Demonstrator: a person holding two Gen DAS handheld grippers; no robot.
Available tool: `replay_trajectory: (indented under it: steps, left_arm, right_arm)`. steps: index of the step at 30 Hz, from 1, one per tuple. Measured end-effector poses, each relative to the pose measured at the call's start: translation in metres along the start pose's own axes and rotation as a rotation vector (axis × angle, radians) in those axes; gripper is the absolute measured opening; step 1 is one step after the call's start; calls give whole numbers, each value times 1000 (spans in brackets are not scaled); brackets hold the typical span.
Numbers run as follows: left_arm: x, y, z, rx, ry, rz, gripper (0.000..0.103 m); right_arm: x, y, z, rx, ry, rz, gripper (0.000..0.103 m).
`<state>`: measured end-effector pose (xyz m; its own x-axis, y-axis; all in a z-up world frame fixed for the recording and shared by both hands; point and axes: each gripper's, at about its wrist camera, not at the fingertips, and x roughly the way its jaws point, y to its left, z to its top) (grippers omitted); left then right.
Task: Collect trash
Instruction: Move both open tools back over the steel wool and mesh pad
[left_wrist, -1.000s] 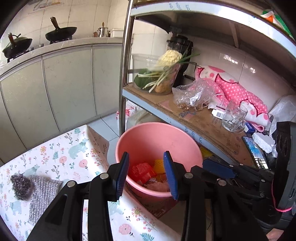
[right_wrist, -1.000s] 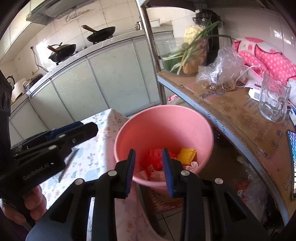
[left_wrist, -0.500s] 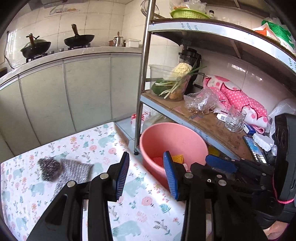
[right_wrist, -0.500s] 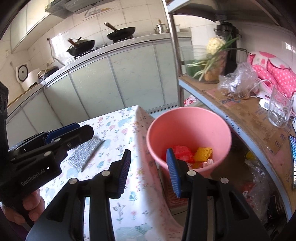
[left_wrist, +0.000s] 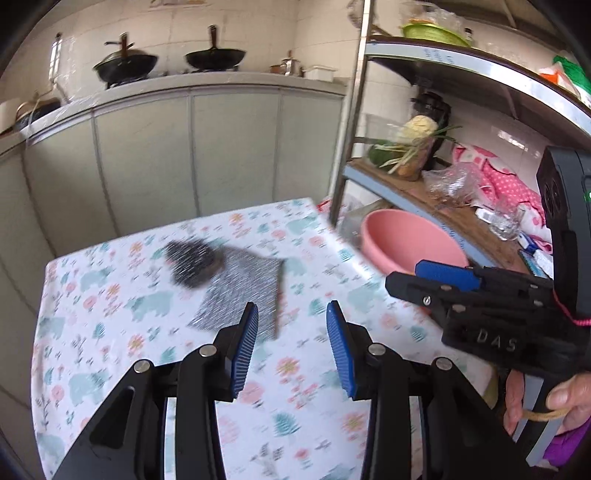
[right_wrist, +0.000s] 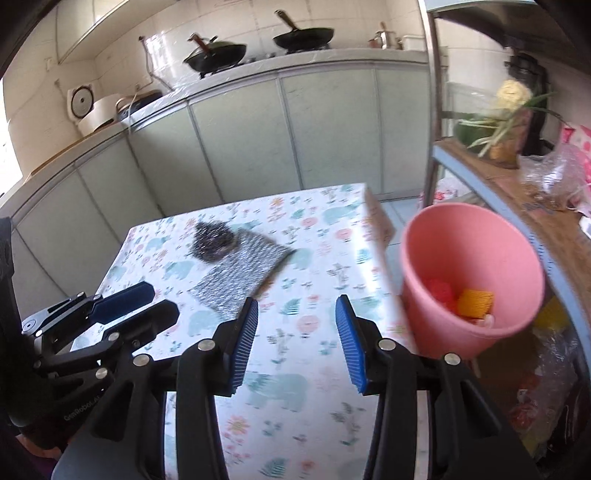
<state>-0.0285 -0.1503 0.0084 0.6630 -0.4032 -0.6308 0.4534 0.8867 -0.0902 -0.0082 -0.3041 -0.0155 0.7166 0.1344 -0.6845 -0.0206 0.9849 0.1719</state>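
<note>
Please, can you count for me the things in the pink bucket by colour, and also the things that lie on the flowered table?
Red pieces in the pink bucket: 1
Orange pieces in the bucket: 1
Steel wool ball on the table: 1
Grey cloth on the table: 1
Total: 4

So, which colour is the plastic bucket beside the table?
Pink: the round plastic bucket shows best in the right wrist view.

Pink bucket (right_wrist: 469, 258), floral and bear-print white tablecloth (right_wrist: 314, 295), grey speckled cloth (right_wrist: 240, 280), blue gripper pads (right_wrist: 243, 343)
</note>
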Motion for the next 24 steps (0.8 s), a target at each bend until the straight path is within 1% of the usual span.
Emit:
replay_trajectory:
  steps: [3, 6, 8, 11, 15, 18, 21, 24]
  left_arm:
    - [-7, 35, -13, -51, 16, 48, 38]
    - [-14, 69, -23, -108, 24, 105, 38]
    - [-16, 88, -28, -139, 31, 149, 38]
    - [-18, 113, -32, -179, 38, 186, 38]
    - [-21, 128, -32, -205, 30, 205, 38]
    - [-20, 136, -29, -221, 25, 209, 38]
    - [-16, 138, -25, -229, 26, 212, 38]
    - [-11, 138, -21, -223, 29, 208, 38]
  right_arm:
    - [20, 25, 1, -31, 34, 40, 45]
    - [39, 49, 0, -74, 61, 58, 45]
    - [51, 58, -1, -88, 78, 56, 45]
    - [67, 62, -2, -85, 103, 52, 45]
    - [83, 63, -1, -78, 124, 40, 45]
    - [94, 61, 0, -83, 133, 11, 45]
    - [105, 54, 2, -63, 144, -6, 45]
    - [117, 50, 3, -43, 173, 4, 45]
